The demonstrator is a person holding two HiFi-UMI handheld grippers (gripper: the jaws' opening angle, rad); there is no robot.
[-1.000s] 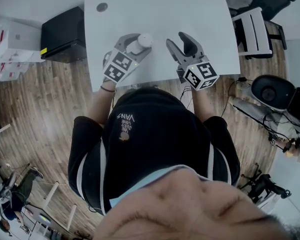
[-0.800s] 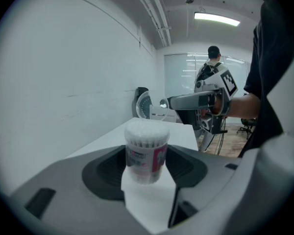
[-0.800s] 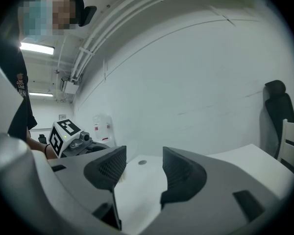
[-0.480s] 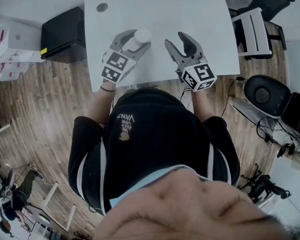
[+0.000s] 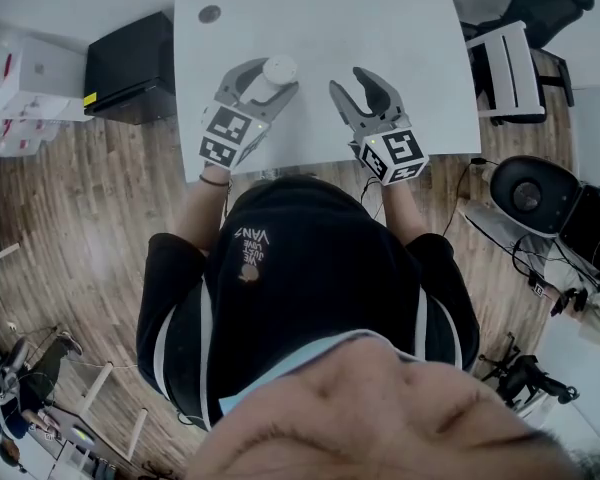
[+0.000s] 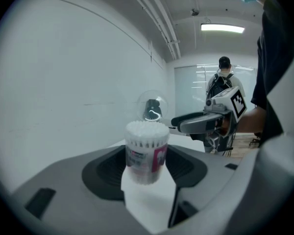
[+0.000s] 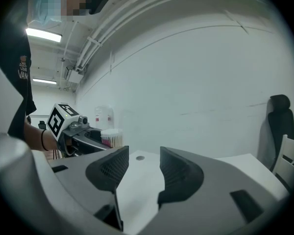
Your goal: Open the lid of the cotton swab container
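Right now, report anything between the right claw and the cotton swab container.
Nothing visible: only bare table separates the right claw, jaws empty and just closing, from the cotton swab container in the left claw.

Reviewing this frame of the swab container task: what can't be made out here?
1. Lid of the cotton swab container: left gripper view, no clear seam above the white swab tips; head view, too small.
2. Label print: left gripper view, blurred.
3. Container's lower part: right gripper view, hidden behind the left gripper.

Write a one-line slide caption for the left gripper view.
Left tool gripping an upright, full cotton swab container.
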